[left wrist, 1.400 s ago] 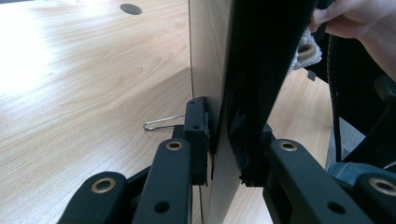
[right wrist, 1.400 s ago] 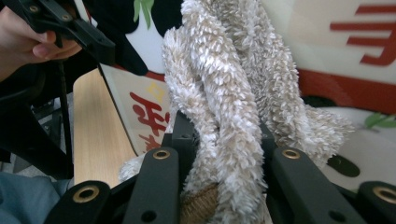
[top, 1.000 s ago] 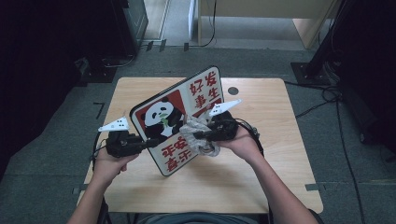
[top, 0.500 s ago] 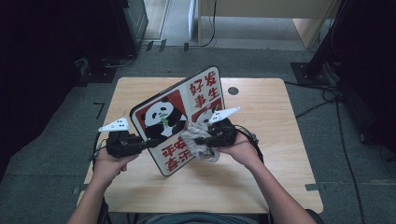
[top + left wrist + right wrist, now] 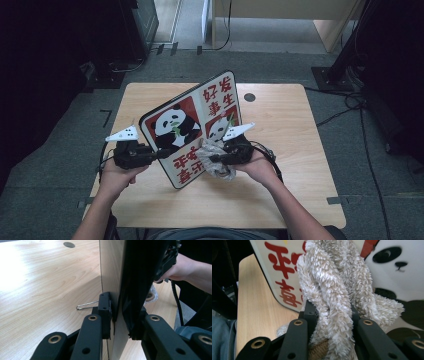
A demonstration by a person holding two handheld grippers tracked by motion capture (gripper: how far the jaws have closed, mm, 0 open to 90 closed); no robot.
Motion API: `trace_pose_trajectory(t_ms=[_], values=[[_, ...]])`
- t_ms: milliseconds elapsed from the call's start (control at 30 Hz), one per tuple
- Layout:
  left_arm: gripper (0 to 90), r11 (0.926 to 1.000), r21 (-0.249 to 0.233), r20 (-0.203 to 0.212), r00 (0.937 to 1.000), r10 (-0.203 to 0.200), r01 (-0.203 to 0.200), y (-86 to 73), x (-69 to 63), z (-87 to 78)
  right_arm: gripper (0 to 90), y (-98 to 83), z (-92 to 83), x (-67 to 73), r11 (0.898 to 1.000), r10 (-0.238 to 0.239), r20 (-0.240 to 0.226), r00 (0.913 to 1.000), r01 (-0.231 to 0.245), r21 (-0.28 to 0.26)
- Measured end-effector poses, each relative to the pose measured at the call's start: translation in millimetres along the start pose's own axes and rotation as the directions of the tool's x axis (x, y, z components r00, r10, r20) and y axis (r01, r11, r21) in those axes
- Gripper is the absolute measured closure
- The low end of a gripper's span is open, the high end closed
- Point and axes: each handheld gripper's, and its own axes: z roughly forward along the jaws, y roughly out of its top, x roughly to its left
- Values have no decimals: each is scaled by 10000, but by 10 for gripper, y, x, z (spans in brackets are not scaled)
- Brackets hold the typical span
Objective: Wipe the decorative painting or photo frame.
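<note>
A board (image 5: 192,122) printed with pandas and red characters stands tilted on the wooden table (image 5: 300,190). My left gripper (image 5: 161,153) is shut on its left edge. In the left gripper view the board (image 5: 112,267) is edge-on, clamped in my left gripper (image 5: 121,317). My right gripper (image 5: 216,157) is shut on a fluffy beige cloth (image 5: 216,167) that rests against the board's lower front face. In the right gripper view the cloth (image 5: 332,290) bunches up out of my right gripper (image 5: 332,315), lying against the panda print of the board (image 5: 392,267).
A round cable hole (image 5: 249,97) sits at the table's far side behind the board. A thin metal wire clip (image 5: 86,305) lies on the tabletop behind the board. Dark furniture and floor cables surround the table.
My right gripper has slid the cloth down the board's face toward its lower edge. The left gripper and the board have stayed put.
</note>
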Motion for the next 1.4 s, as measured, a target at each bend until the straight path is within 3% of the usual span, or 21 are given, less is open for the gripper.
trace_pose_trajectory(t_ms=[667, 933, 1400], values=[[765, 10000, 3, 4, 10000, 14, -14, 1, -1, 0, 721, -200, 137, -68, 9966, 346, -204, 9992, -329, 761], [764, 10000, -17, -64, 10000, 70, -70, 1, -4, -2, 723, -163, 83, -63, 9946, 561, -231, 9982, -539, 888], [710, 10000, -4, 18, 10000, -11, 11, -7, -2, -43, 724, 15, -79, -3, 9968, 676, -269, 9973, -664, 450]])
